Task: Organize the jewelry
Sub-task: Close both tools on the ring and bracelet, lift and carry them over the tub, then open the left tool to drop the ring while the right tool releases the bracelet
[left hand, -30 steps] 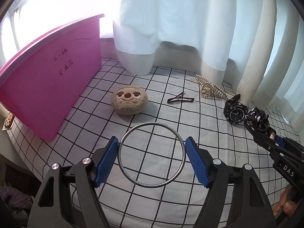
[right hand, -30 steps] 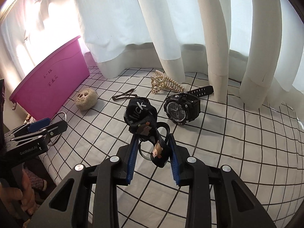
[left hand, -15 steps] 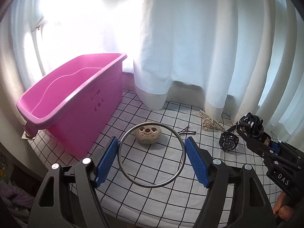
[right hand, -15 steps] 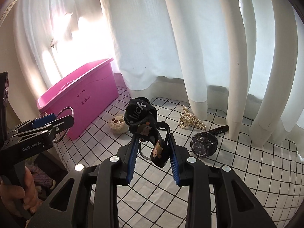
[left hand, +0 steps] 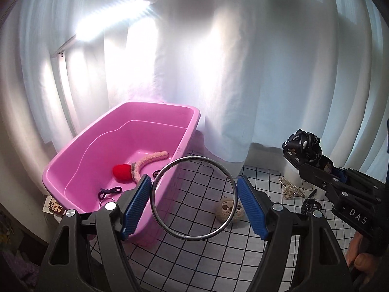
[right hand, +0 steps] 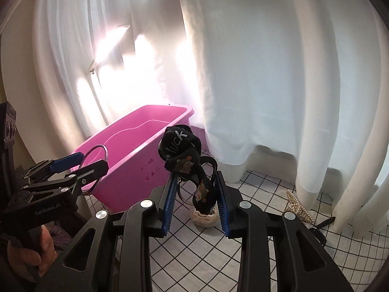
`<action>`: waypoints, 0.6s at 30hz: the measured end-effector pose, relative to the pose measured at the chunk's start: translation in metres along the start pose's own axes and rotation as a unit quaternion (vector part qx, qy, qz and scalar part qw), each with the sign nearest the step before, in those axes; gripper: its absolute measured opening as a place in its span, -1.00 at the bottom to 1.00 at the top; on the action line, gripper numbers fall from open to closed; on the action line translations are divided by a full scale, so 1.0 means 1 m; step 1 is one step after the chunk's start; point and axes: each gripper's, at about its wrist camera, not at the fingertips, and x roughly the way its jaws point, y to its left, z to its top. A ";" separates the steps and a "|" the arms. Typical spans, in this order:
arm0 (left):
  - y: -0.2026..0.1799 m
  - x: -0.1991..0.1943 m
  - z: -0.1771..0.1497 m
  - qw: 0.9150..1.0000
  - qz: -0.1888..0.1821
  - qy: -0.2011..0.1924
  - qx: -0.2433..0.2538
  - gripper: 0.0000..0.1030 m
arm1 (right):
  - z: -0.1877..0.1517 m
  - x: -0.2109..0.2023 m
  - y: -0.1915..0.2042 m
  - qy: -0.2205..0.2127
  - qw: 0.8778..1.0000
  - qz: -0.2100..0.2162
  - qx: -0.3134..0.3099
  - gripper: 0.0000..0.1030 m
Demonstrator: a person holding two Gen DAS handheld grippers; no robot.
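Grippers, two: left gripper clamps one metal ring, right gripper grips one black strap

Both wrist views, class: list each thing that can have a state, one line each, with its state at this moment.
Left gripper: shut on metal ring.
Metal ring: held upright, off the table.
Right gripper: shut on black hair tie.
Black hair tie: lifted, bunched.
Pink bin: open-topped, holding a red-tipped plush band.
Plush face: lying on the checked cloth.
Pearl claw clip: lying there too.
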 end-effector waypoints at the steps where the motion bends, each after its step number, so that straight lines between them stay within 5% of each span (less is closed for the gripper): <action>1: 0.010 0.001 0.005 1.000 0.003 -0.002 -0.001 0.37 | 0.007 0.008 0.007 0.000 1.000 0.005 -0.001 -0.41; 8: 0.082 0.023 0.030 0.999 0.027 -0.005 -0.022 0.38 | 0.053 0.064 0.054 0.005 0.999 0.038 -0.015 -0.41; 18: 0.143 0.064 0.030 0.997 0.044 0.036 -0.050 0.38 | 0.094 0.155 0.107 0.067 0.994 0.069 -0.050 -0.41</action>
